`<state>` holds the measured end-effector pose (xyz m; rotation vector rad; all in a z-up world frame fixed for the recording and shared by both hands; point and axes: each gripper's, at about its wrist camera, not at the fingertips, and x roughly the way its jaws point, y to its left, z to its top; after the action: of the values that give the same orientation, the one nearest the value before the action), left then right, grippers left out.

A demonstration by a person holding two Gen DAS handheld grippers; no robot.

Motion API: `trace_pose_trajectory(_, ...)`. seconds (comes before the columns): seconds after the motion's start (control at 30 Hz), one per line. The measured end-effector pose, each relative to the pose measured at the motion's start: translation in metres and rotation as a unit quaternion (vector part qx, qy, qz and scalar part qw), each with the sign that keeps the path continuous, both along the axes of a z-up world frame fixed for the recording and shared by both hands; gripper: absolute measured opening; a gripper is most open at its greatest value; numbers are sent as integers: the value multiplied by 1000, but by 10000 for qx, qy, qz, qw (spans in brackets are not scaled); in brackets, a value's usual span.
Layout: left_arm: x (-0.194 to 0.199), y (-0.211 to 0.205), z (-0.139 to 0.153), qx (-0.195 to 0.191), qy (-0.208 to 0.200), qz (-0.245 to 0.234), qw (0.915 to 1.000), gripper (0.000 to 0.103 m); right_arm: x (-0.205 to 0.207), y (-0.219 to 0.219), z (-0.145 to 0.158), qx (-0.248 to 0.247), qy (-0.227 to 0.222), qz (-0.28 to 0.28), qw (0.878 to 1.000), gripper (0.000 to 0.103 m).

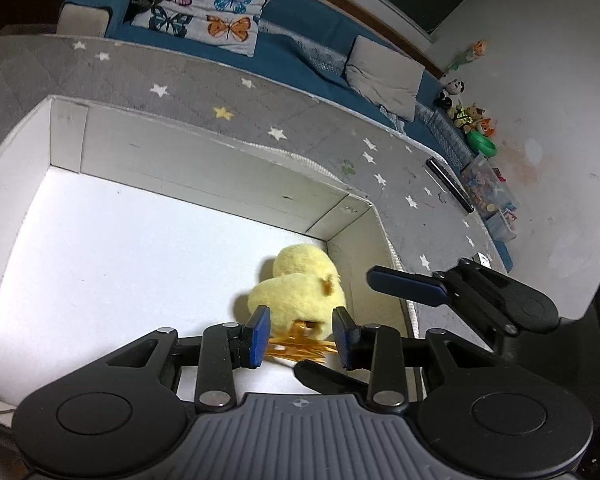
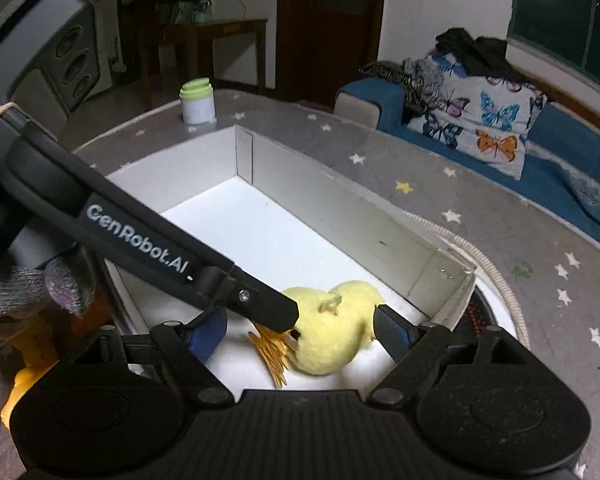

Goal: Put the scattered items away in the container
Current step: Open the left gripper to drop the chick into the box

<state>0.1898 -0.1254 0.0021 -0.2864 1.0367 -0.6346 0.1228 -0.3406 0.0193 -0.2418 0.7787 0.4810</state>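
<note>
A yellow plush duck (image 1: 296, 292) with orange feet lies on the floor of the white cardboard box (image 1: 204, 168), near its right-hand corner. My left gripper (image 1: 301, 334) reaches into the box, and its blue pads press on the duck's lower end, with the feet between them. In the right wrist view the left gripper's black finger (image 2: 260, 304) slants down onto the duck (image 2: 332, 340). My right gripper (image 2: 300, 332) straddles the duck with its jaws wide. One pad is close to the duck's right side and the other stands well apart. One right finger (image 1: 404, 284) hangs over the box's right wall.
The box (image 2: 340, 216) stands on a grey star-patterned table cover (image 2: 420, 176). A white jar with a green lid (image 2: 197, 100) stands beyond the box and a black remote (image 1: 448, 184) lies near the table edge. A gloved hand (image 2: 60, 284) and a yellow object (image 2: 28, 380) are at lower left. A blue sofa (image 1: 308, 20) lies behind.
</note>
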Motion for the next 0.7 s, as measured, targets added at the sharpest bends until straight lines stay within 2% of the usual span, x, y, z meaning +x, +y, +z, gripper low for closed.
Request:
trace_pose_trajectory(0.37,-46,14,28,71,-519,118,9986,36,-62,-7,26,396,-696,-167,9966,88)
trace_pose_trajectory(0.7,-121,49,34,252,-838,380,9954,36,-129,13,16,751,-756,168,9942,96)
